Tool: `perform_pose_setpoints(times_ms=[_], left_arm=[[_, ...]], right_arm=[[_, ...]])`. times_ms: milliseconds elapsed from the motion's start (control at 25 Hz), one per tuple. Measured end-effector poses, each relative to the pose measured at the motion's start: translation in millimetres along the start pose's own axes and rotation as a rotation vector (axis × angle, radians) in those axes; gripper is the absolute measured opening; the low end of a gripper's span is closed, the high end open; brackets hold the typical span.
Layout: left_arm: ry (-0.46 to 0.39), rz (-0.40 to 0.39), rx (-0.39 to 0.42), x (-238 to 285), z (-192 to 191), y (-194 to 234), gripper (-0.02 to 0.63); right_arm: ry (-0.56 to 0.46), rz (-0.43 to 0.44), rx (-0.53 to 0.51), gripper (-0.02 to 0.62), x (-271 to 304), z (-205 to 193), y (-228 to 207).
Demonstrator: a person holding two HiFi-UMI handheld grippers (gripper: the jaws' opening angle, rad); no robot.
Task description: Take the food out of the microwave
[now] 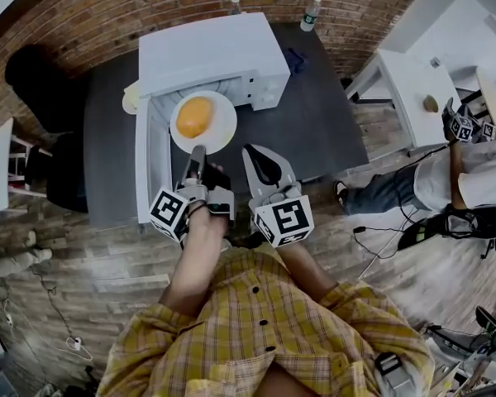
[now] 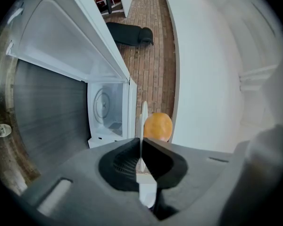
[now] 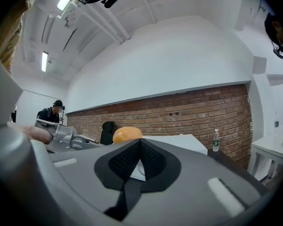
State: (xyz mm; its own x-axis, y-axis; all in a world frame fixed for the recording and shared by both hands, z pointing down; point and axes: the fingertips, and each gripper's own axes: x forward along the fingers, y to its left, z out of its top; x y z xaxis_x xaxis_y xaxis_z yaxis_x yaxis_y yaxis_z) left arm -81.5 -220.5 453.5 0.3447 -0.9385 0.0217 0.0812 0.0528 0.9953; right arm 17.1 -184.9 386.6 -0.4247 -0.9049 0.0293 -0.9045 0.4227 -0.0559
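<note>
Head view, room: microwave (image 1: 207, 56) door (image 1: 149, 168) hangs wide, left of the left claw (image 1: 197, 151); dark table (image 1: 322, 122) stretches past the right claw (image 1: 250, 150).
Head view, grip: left claw pinches white plate (image 1: 225, 129) rim; orange food (image 1: 194, 117) just beyond its tips.
Left gripper view: jaws clamped on plate (image 2: 143, 113) edge; food (image 2: 157, 126) ahead, cavity (image 2: 106, 109) ahead-left.
Right gripper view: jaws together, empty; food (image 3: 127, 134) ahead-left, brick wall (image 3: 188, 114) beyond.

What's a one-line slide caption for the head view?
Left hand-held gripper, shut on the rim of the white plate, holds the orange food in front of the open microwave.
</note>
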Motion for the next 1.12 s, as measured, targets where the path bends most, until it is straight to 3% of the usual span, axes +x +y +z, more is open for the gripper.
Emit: perform_pose_setpoints(times_ms=[480, 680, 920, 1120], left_arm=[[0.018, -0.057, 0.019, -7.2, -5.8, -29.6, 0.012], [0.034, -0.021, 0.058, -10.0, -4.6, -23.9, 0.012], [0.029, -0.072, 0.024, -5.2, -9.1, -36.4, 0.012], [0.034, -0.036, 0.056, -7.5, -6.2, -25.6, 0.012]], right_arm=[[-0.021, -0.002, -0.016, 0.003, 7.8, 10.5, -0.5], [-0.035, 0.000, -0.026, 0.002, 9.5, 17.7, 0.4], [-0.042, -0.005, -0.022, 0.003, 10.1, 17.9, -2.6], [-0.047, -0.014, -0.023, 0.003, 9.9, 18.9, -5.5]])
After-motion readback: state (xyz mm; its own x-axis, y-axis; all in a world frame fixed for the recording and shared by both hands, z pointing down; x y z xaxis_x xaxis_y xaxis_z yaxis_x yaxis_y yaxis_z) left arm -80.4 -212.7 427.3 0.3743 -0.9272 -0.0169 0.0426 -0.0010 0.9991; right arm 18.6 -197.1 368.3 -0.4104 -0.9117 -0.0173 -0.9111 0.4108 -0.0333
